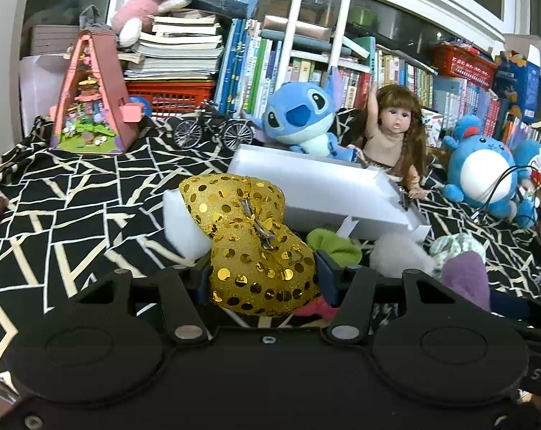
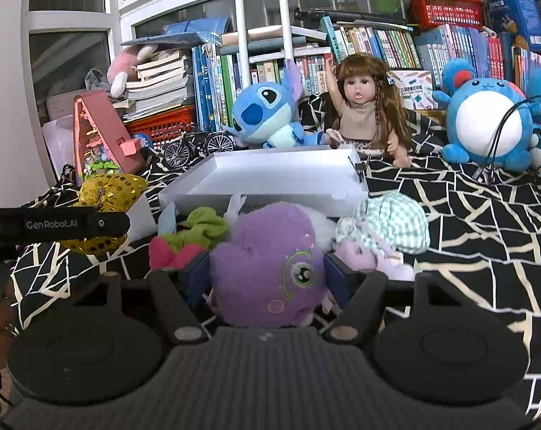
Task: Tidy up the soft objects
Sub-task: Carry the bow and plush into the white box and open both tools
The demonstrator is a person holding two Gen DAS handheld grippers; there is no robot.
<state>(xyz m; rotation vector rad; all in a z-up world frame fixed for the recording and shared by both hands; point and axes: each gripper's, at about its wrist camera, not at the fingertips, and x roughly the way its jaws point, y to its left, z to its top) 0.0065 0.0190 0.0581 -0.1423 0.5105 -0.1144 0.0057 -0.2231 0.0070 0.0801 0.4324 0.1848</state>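
- Left gripper (image 1: pixel 263 279): jaws closed on the lower lobe of the gold sequinned bow (image 1: pixel 249 240), which stands at 12 o'clock from the fingers, lifted off the black patterned cloth (image 1: pixel 73 193). Only that one lobe is pinched; the free upper lobe and metal clip could probably swing, and the slick sequins may let the bow slide out.
- Right gripper (image 2: pixel 266 279): jaws closed on the purple plush (image 2: pixel 270 268), squeezed at its sides. The filling likely yields, so the hold may loosen as the toy is carried.
- White box (image 2: pixel 284 172): open, at 12 o'clock from both grippers, presumably the destination. Its near wall looks bent and flimsy; a low approach could push it back or fold the flap.
- Loose pile at the box's near wall: green-and-pink bow (image 2: pixel 188 240) at 10 o'clock of the purple plush, checked fabric toy (image 2: pixel 395 225) at 2 o'clock. Either may snag and drag along.
- The two grippers work close together; converging on the box at once risks collision.
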